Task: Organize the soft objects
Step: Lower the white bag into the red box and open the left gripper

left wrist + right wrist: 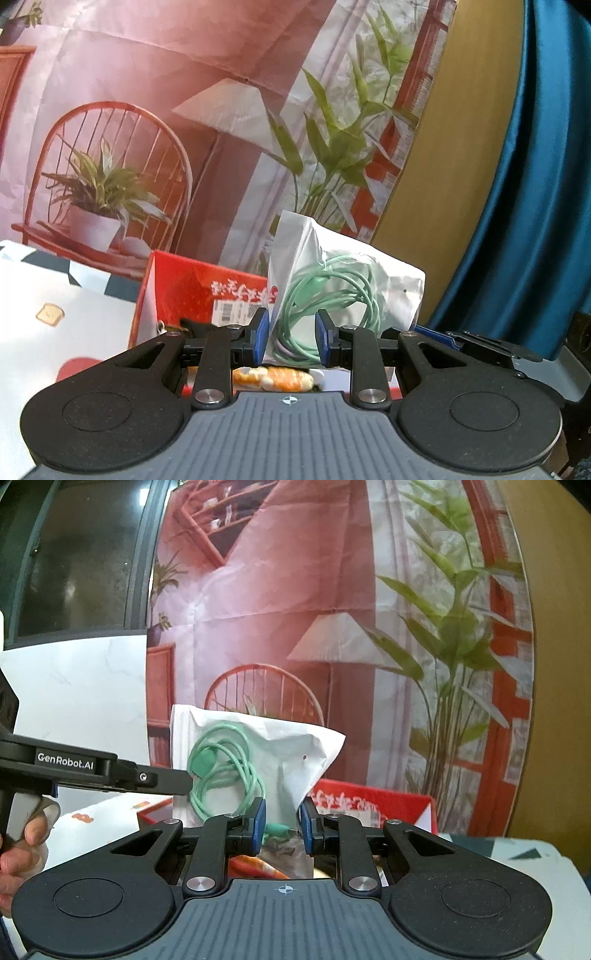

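Left wrist view: left claw (290, 341) clenched on the lower edge of a clear plastic bag (391, 284), blue pads (261, 338) pinching its near-left corner. Coiled inside, a mint-green cable (332, 291). Bag held upright, raised above a red box (192, 291). Just below the fingers, an orange-and-white soft toy (275, 380) lying in the box, partly hidden. Left of the box, a white patterned worktop (55, 325). Far behind, a printed backdrop (166, 110) of a chair, lamp and plants; to the right, a blue curtain (535, 184).

Right wrist view: right claw (282, 821) clamped on the same plastic bag (288, 746) at its bottom edge, cable (221, 771) showing to the left of the grip. Left claw's black body (92, 768) reaching in from the left edge, touching the bag's side, with a hand (22, 849) on its handle. Red box (369, 801) beneath and to the right, worktop (517, 853) beyond.
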### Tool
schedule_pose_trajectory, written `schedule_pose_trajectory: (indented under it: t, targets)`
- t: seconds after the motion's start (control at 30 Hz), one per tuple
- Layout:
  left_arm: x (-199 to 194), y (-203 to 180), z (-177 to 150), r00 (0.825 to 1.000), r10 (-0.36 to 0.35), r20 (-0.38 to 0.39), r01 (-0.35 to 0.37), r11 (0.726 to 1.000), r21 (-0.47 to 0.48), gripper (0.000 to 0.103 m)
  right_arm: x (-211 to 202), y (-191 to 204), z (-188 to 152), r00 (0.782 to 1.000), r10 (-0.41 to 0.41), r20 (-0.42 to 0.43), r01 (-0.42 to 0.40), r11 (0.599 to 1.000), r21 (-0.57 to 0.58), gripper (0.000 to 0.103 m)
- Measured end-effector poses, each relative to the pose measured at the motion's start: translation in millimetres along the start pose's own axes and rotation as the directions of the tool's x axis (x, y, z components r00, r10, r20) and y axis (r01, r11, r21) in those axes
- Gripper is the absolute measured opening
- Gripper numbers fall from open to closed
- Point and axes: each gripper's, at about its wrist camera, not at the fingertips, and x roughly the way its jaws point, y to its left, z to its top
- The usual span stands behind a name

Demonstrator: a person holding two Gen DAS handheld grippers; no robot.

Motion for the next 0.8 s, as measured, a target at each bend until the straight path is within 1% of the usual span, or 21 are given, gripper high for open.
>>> schedule_pose_trajectory:
  t: [0.07,0.17,0.23,0.33,0.37,0.4,0.43,0.47,0.5,0.57,0.63,0.7,0.8]
  targets:
    - [8,4,6,0.999,0.015,-0.032,-0.015,1.0,-0.013,0.029,6,-1,5,1.0,0.007,-0.006,-0.007,1.0,0.001,0.019]
    - [28,16,13,0.992,0.029,-0.123,-0.039,0.996,-0.077,0.029,23,-6,12,0.999,0.023,-0.045,-0.023,1.0,0.006,0.019]
    - [39,20,14,0.984,0.038,-0.174,-0.055,0.994,-0.094,0.029,36,-13,13,0.995,0.04,-0.096,-0.035,0.998,0.053,0.02]
    - [54,19,16,0.963,0.055,-0.262,-0.074,0.995,-0.061,0.029,53,-22,11,0.985,0.066,-0.16,-0.042,0.988,0.152,0.022]
    - [58,19,17,0.96,0.035,-0.28,-0.055,0.996,-0.063,0.027,58,-25,10,0.98,0.075,-0.183,-0.042,0.983,0.179,0.022]
    - [61,20,17,0.957,-0.005,-0.291,-0.02,0.997,-0.08,0.028,62,-28,8,0.975,0.078,-0.206,-0.036,0.979,0.202,0.022]
    - [65,19,17,0.951,-0.032,-0.307,0.004,0.996,-0.092,0.028,67,-32,6,0.969,0.097,-0.228,-0.043,0.972,0.231,0.019]
    - [69,15,18,0.946,-0.029,-0.324,0.003,0.997,-0.083,0.028,72,-35,4,0.961,0.126,-0.248,-0.059,0.963,0.262,0.018]
    - [74,11,18,0.941,-0.011,-0.338,-0.009,0.998,-0.057,0.028,77,-35,2,0.954,0.135,-0.268,-0.057,0.958,0.281,0.018]
    - [80,7,17,0.938,0.021,-0.345,-0.031,0.999,-0.024,0.028,86,-33,-1,0.94,0.123,-0.318,-0.03,0.958,0.284,0.018]
    - [82,10,18,0.939,0.038,-0.341,-0.049,0.998,-0.025,0.028,91,-33,-4,0.93,0.095,-0.356,0.013,0.957,0.291,0.019]
    - [80,13,20,0.942,0.054,-0.332,-0.062,0.998,-0.014,0.028,91,-32,-4,0.928,0.064,-0.366,0.044,0.959,0.28,0.02]
    - [75,14,21,0.944,0.108,-0.313,-0.102,0.994,0.035,0.028,86,-34,-4,0.93,0.047,-0.365,0.055,0.963,0.263,0.021]
